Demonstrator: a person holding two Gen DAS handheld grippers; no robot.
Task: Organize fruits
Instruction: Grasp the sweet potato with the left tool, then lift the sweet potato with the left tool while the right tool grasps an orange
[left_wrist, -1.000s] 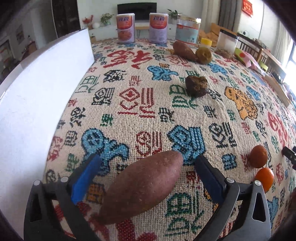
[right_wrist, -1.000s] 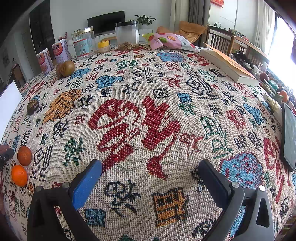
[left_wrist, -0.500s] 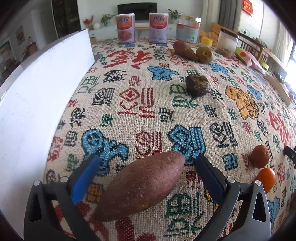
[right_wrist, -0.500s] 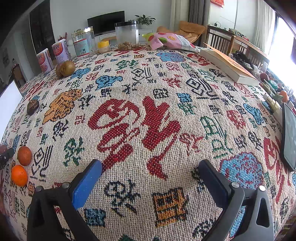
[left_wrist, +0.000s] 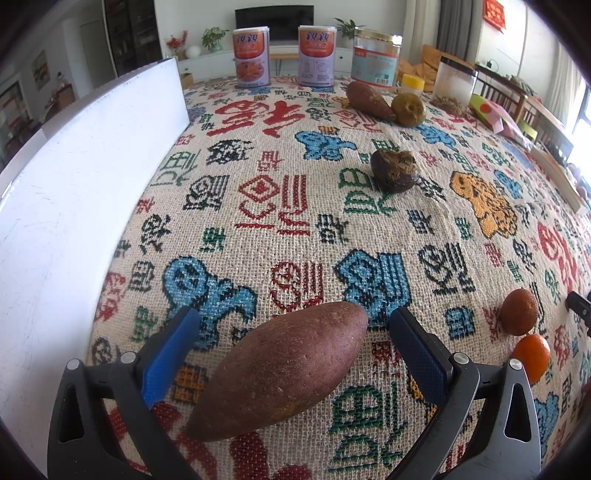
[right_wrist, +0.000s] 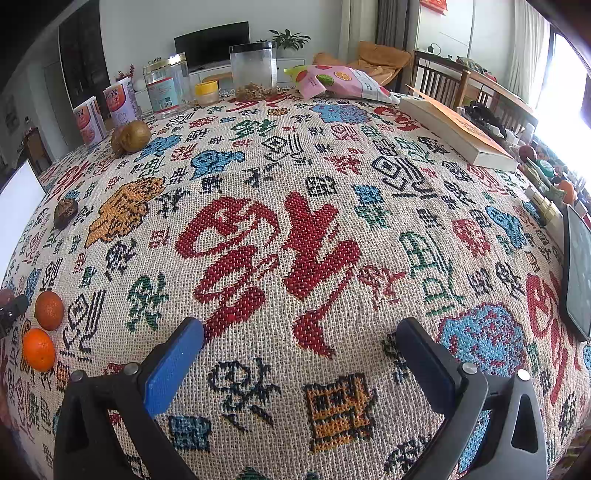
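Far left, a white board (left_wrist: 85, 206) stands along the edge of the patterned tablecloth (left_wrist: 258, 192); purpose unclear. Left gripper (left_wrist: 291, 334) is wide open, straddling a sweet potato (left_wrist: 282, 373) that lies diagonally on the cloth between the fingers, neither blue pad touching it, so nothing is held. Looks like a pick about to start or a drop just finished; can't tell which. Behind it, mid-table, a dark wrinkled fruit (left_wrist: 394, 170) sits alone. Further back by the two cans (left_wrist: 251, 58), a second sweet potato (left_wrist: 367, 99) touches a round brownish-green fruit (left_wrist: 408, 109). To the right of the left gripper, a dull orange fruit (left_wrist: 519, 312) and a bright tangerine (left_wrist: 532, 356) sit just beside each other; that pair reads as the only grouping so far. Right gripper (right_wrist: 299, 350) is also fully open, empty, over bare cloth with no produce near it; the same pair shows at its far left edge. Beyond it, a snack bag (right_wrist: 343, 83) and a book (right_wrist: 454, 129), not part of the job. Judgement: early stage. Items are scattered in three or four spots, with no visible bin or target. Most of the sorting is left.
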